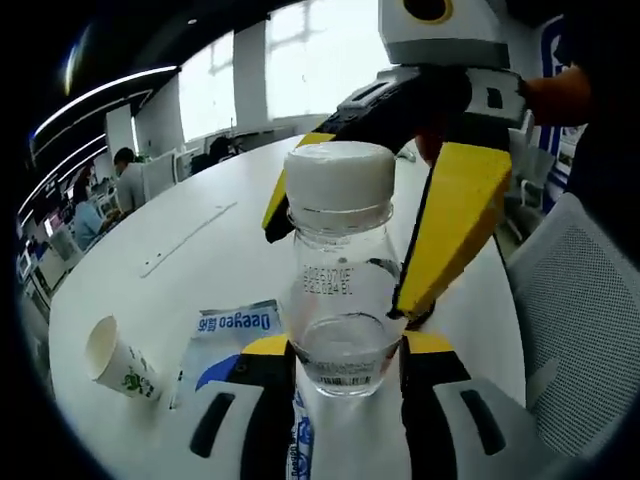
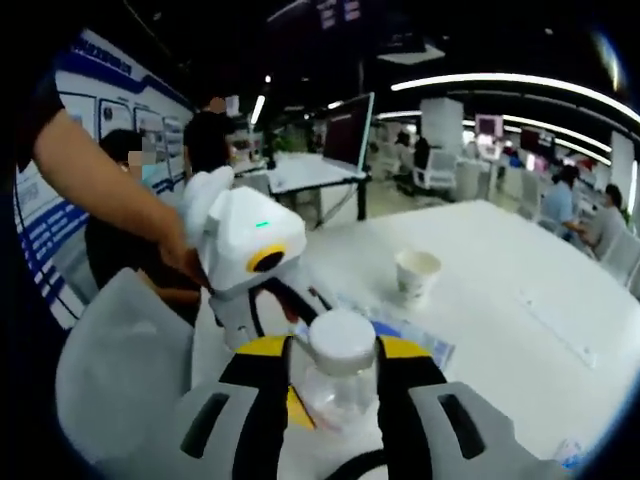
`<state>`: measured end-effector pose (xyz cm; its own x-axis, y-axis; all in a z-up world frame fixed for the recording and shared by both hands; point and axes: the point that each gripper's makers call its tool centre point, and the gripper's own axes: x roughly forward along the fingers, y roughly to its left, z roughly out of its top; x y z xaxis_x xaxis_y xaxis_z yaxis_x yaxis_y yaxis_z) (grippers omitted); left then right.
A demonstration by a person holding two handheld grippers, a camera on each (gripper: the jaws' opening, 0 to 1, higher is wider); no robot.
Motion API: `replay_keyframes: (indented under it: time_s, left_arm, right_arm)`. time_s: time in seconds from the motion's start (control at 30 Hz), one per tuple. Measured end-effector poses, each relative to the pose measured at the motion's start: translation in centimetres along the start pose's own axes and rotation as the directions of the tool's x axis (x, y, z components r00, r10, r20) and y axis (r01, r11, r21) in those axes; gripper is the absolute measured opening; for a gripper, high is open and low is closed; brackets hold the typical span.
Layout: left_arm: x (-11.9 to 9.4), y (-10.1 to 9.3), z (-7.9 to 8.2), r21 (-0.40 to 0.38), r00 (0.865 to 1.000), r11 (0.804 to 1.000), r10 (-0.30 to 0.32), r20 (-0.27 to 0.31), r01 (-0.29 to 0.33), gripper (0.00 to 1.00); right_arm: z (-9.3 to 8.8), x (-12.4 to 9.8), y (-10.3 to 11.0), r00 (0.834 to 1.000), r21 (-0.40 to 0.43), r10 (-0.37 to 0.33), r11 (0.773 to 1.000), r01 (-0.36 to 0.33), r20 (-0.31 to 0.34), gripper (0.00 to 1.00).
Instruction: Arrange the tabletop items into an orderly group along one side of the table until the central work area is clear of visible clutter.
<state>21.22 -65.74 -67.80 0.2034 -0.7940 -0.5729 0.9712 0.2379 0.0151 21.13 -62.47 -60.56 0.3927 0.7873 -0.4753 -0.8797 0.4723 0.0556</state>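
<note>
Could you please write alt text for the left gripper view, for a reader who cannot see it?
A clear plastic bottle with a white cap stands on the white table between the left gripper's jaws, while the right gripper reaches around its upper part from behind. A white paper cup and a blue-and-white packet sit to its left.

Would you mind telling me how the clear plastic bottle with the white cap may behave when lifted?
The clear plastic bottle with the white cap holds only a little liquid, so it is probably light. Its smooth, thin-looking walls may flex or slip between the left gripper jaws. Being tall and narrow, it could tip.
</note>
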Motion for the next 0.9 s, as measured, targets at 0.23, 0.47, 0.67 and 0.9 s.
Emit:
replay_keyframes:
  time_s: [0.23,0.47,0.67,0.9]
  left_arm:
    - [-0.9,0.5,-0.4,-0.038,1.0,0.999,0.018,-0.013,-0.019,0.38]
    - [-1.1,0.7,-0.5,-0.054,0.999,0.998,0.038,-0.017,-0.039,0.38]
    - [-1.5,0.7,-0.8,-0.073,0.998,0.996,0.054,-0.007,-0.055,0.39]
    - [-1.6,0.5,-0.5,-0.073,0.998,0.995,0.061,0.001,-0.061,0.36]
  right_arm:
    - [-0.6,0.2,-0.4,1.0,-0.001,0.01,1.0,-0.01,0.004,0.36]
    - [-1.8,0.0,-0.4,0.998,0.002,0.062,0.998,-0.062,0.003,0.43]
    - [-2.0,-0.1,-0.1,0.997,-0.016,0.074,0.997,-0.074,0.013,0.43]
    - [-3.3,0.7,-0.1,0.995,-0.058,0.1,0.993,-0.102,-0.03,0.44]
